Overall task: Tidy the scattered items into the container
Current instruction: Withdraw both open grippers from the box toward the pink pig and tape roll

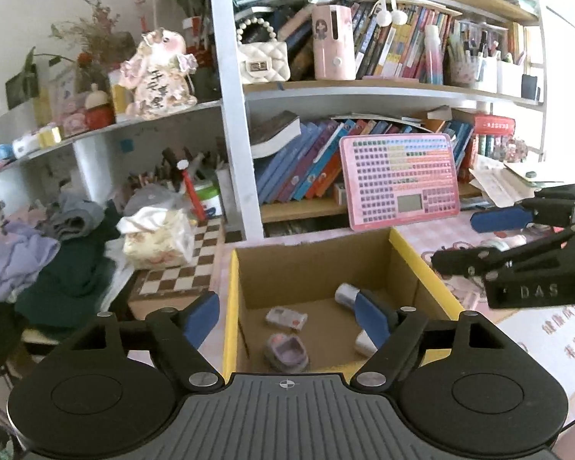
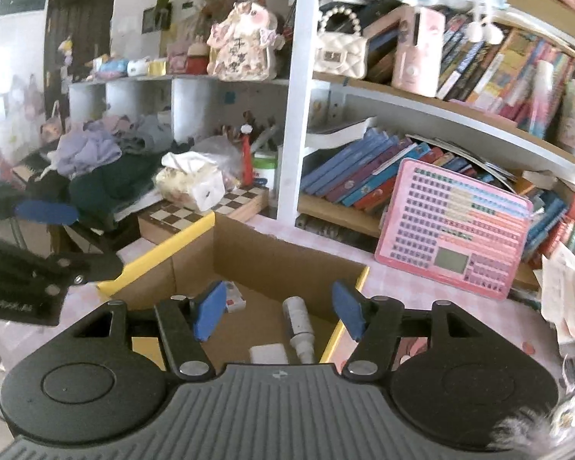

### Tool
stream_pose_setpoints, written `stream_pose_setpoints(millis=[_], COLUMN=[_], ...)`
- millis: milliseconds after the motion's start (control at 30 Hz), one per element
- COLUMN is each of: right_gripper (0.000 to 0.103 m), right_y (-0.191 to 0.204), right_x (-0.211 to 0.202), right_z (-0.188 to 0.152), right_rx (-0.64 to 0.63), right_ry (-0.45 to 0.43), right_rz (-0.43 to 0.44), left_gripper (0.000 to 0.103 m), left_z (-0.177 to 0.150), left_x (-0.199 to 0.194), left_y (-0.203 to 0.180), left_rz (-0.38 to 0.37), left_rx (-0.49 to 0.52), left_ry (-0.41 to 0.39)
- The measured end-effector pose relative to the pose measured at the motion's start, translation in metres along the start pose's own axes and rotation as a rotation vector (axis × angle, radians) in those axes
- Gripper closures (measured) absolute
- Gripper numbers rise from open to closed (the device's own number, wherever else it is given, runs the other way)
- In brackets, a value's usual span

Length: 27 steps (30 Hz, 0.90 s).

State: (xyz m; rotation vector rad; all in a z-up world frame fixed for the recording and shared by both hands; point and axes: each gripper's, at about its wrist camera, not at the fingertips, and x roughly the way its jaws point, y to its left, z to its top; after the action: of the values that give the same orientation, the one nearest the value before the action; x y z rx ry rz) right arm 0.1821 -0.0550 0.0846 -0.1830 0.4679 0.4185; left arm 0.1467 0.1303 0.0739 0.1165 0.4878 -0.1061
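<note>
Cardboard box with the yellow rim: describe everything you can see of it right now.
The cardboard box is open-topped, brown inside with yellow outer faces and rim. It sits upright on the pink patterned tabletop, in front of the bookshelf, beside a chessboard. On its floor lie a white spray bottle, a small printed packet, a purple toy and a flat white item. Neither gripper touches it.

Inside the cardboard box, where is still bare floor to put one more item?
In the cardboard box, bare floor lies along the back wall, behind the small packet and the white bottle. The front is crowded: a purple toy sits there, with a white block beside the bottle.
</note>
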Motion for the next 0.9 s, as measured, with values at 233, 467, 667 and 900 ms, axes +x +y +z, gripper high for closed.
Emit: stream_pose_setpoints(millis=[233,467,667,900], right_gripper=[0.039,0.037,0.031,0.027], right_y=[0.021,0.060,0.083,0.087], right_x=[-0.039,-0.063,-0.077,-0.089], right_z=[-0.038,-0.064,-0.085,-0.117], right_rx=[0.022,0.028,0.059,0.087], right_ry=[0.018,0.040,0.032,0.097], right_rz=[-0.080,-0.137,-0.177,-0.235], left_gripper=[0.021,0.021,0.015,0.015], left_z=[-0.049,-0.073,-0.089,-0.107], left_x=[-0.036,-0.058,-0.075,-0.072], left_y=[-0.008,-0.012,-0.013,-0.023], left_rz=[0.010,0.013,0.029,-0.012], left_rx=[-0.061,-0.010,-0.029,-0.014], left_ry=[0.045,0.076,0.065,0.123])
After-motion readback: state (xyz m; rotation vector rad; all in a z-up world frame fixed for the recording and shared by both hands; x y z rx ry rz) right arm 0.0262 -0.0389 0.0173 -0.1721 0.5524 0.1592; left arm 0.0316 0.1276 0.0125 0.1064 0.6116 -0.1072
